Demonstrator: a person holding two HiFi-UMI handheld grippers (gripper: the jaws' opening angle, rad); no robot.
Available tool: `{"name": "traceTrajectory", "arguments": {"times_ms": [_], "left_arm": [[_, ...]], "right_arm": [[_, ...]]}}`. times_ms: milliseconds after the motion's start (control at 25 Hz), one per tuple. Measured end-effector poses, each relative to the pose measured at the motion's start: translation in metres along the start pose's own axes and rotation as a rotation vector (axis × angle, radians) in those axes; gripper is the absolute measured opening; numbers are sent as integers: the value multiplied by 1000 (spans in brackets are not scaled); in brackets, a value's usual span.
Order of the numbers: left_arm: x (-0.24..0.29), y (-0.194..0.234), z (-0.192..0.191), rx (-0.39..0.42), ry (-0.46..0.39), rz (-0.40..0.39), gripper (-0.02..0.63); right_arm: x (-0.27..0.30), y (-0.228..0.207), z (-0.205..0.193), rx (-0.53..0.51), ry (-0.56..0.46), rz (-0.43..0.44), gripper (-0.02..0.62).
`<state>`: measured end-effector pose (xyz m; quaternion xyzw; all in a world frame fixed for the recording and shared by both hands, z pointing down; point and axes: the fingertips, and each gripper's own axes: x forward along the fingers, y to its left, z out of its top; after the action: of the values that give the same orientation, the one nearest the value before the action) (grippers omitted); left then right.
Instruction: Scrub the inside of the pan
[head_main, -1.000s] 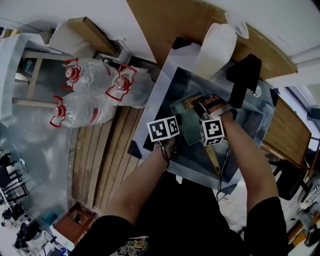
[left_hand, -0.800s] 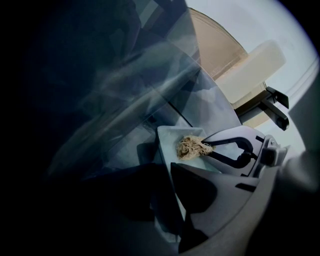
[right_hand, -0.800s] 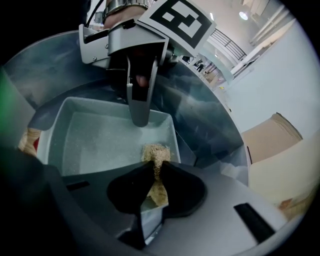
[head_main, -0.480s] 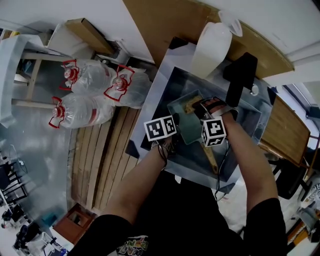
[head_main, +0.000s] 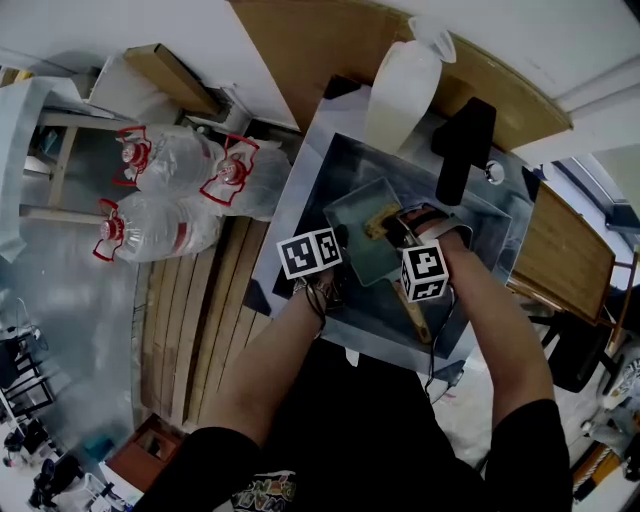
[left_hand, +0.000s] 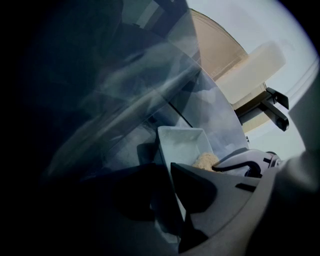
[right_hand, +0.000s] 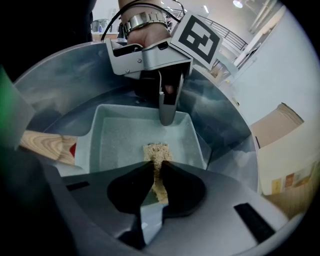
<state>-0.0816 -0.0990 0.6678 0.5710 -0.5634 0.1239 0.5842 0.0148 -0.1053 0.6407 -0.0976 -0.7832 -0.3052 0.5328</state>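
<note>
At the far left of the head view, big water bottles (head_main: 150, 225) with red caps lie on the floor; neither gripper view shows them. To their right is the steel sink (head_main: 340, 165), with a white jug (head_main: 400, 85) and a black tap (head_main: 455, 150) along its far side.

The rectangular pan (head_main: 357, 238) lies in the sink. The left hand-held gripper (left_hand: 162, 175) is clamped on its rim. Its own view shows the pan wall running between the two jaws. The right gripper view shows one finger hooked over the far rim, inside the pan.

The right hand-held gripper (right_hand: 156, 164) has its jaws pinched narrow on a tan sponge (right_hand: 158, 152), which presses on the pan's pale floor. The head view shows only a tan corner of that sponge.

In the head view the pan's long axis runs from upper left to lower right. Its wooden handle (head_main: 414, 312) points lower right, toward the person. In the right gripper view that handle sticks out to the left.
</note>
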Motion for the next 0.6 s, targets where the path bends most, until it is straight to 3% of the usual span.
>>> {"name": "traceTrajectory", "arguments": {"times_ms": [600], "left_arm": [[0, 0, 0, -3, -3, 0, 100]], "right_arm": [[-20, 49, -4, 63, 29, 120, 58]]}}
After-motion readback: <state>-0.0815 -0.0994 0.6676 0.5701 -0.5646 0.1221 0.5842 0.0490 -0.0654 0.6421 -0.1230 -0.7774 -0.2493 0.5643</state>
